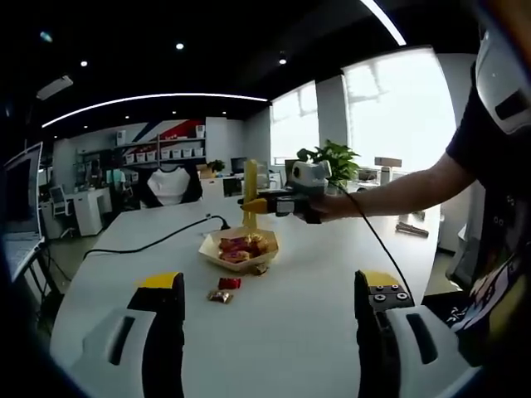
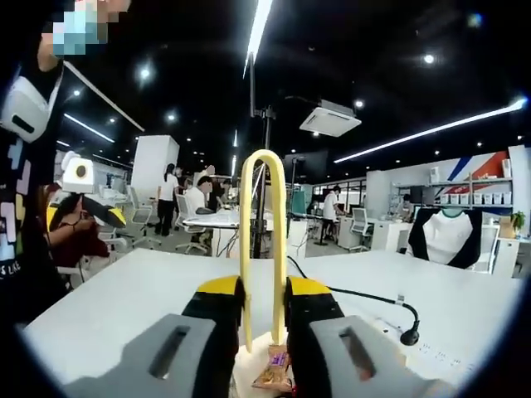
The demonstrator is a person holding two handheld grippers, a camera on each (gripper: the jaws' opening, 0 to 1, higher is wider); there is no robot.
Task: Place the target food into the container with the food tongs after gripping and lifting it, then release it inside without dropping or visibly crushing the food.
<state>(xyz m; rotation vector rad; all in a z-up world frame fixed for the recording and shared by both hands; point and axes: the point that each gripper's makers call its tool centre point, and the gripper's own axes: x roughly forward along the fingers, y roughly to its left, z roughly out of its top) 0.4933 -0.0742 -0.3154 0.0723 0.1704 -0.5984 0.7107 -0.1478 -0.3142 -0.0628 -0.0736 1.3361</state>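
R gripper (image 1: 264, 206) is clamping the yellow food tongs (image 2: 261, 240), holding them upright over the paper tray (image 1: 239, 249) of wrapped snacks (image 1: 241, 246) on the white table (image 1: 299, 307). L gripper (image 1: 270, 319) is hovering w/ jaws wide apart, gripping nothing. Two loose snacks (image 1: 225, 289) are lying just beside the tray.

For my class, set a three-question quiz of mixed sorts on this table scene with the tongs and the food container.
1. True or false: the right claw is shut on the yellow tongs.
2. Where do the tongs hang? A) above the container B) beside the black cable C) over the two wrapped foods lying loose on the table
3. Fill in: the left claw is ____ and holds nothing.

Key: 1 true; 2 A; 3 open.
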